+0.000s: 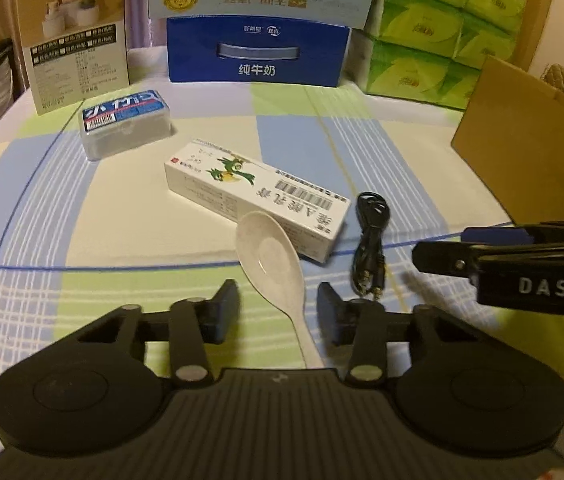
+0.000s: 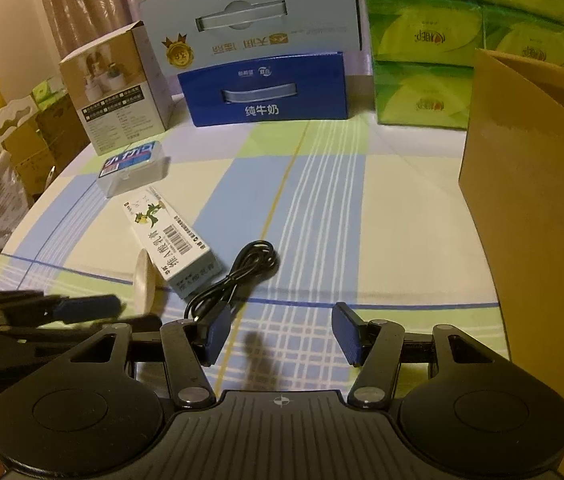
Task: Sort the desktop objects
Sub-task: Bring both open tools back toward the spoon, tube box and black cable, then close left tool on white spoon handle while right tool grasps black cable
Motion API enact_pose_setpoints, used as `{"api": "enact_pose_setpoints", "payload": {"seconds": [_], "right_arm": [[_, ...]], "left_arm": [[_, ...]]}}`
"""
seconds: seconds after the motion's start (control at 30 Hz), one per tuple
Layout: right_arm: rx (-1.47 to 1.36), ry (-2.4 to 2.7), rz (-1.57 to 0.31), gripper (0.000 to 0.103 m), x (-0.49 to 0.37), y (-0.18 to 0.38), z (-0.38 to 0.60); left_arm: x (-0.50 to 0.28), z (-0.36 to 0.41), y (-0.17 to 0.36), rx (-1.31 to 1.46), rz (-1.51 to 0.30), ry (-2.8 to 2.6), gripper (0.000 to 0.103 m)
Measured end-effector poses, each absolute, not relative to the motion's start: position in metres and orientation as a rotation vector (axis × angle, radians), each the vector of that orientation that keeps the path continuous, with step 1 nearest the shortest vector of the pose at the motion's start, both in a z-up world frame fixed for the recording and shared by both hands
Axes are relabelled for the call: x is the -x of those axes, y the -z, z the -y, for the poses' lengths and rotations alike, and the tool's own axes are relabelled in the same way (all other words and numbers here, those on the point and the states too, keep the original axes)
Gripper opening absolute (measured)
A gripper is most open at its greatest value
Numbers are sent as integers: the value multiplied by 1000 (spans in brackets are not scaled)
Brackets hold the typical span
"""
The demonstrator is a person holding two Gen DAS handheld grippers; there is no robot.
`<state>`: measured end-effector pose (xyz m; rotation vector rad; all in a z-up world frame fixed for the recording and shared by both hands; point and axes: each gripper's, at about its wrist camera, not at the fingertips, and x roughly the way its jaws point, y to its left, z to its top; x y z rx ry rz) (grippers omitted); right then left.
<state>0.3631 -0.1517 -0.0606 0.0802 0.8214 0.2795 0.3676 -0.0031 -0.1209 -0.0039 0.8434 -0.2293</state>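
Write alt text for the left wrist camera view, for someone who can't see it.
The open left gripper straddles the handle of a white spoon on a checked tablecloth. Beyond lie a white carton, a coiled black cable and a clear plastic box; the right gripper enters at right.

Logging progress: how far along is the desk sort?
Nothing looks sorted yet: spoon, ointment box, black cable and clear plastic case all lie loose on the tablecloth. Left gripper is open around the spoon handle; right gripper is open and empty. All four remain.
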Motion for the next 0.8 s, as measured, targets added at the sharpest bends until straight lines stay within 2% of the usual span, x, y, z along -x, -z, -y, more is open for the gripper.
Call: {"api": "enact_pose_setpoints", "payload": {"seconds": [0.03,0.1,0.3,0.57,0.77,0.8], "right_arm": [[-78,-280,-820,54,-364,61,151],[-76,-283,-819,54,-366,62,150],[-77,-321,-822,53,-373,65,139],[-43,-354,-836,52,-382,73,111],[12,-349,-837,42,-385,78,98],[15,-347,-836,35,-384,78,97]], "left_arm": [[-369,3,121,3,-843,231,25],[-370,2,120,-5,-847,226,16],[-365,-3,113,-82,-852,244,3],[-362,-15,111,-81,-860,250,1],[-362,-22,111,-57,-856,270,1],[-361,-22,111,-56,-856,269,1]]}}
